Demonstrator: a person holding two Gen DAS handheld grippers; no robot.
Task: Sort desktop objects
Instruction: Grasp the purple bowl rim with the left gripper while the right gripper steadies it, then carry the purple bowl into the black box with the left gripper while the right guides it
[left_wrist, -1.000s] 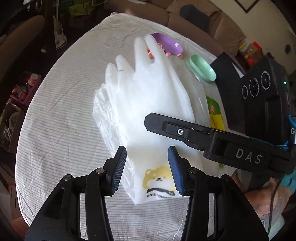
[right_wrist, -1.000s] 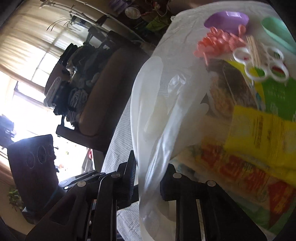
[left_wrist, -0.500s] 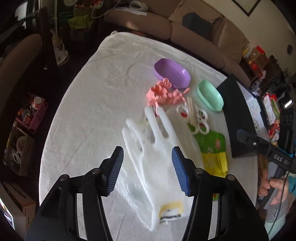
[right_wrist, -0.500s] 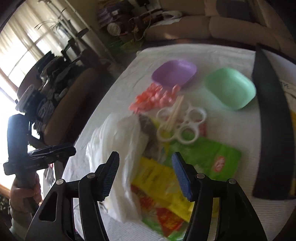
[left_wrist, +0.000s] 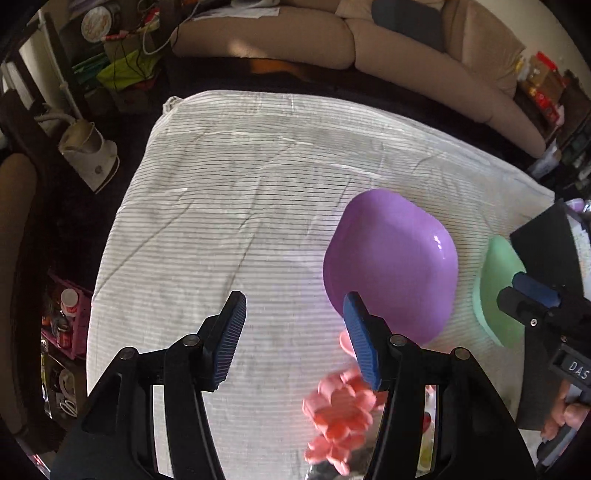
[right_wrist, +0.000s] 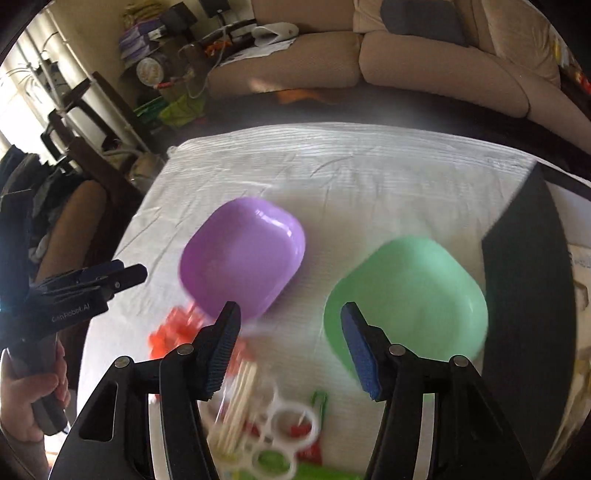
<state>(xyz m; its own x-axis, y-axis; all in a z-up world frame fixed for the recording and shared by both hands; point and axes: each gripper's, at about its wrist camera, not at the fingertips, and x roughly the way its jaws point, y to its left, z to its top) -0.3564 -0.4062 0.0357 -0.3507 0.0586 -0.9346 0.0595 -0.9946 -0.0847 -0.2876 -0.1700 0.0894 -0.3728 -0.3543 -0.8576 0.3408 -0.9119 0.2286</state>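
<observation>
Above the striped tablecloth (left_wrist: 229, 206), the left gripper (left_wrist: 293, 339) hung half-open and empty; the right gripper (right_wrist: 290, 350), jaws just narrowing, held nothing before the purple dish (right_wrist: 242, 258).

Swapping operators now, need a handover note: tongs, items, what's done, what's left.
Left tongs: open, nothing held, above bare striped tablecloth beside the purple square plastic dish.
Right tongs: open, nothing held; its jaws have just been closing slightly. It is above the gap between the purple dish and the green square plastic dish.
Both dishes are empty.
Unsorted, on the near side of the dishes: pink curled plastic pieces, white plastic rings, bundle of wooden sticks.
Done: nothing is in either dish yet. Left: all sorting.
</observation>
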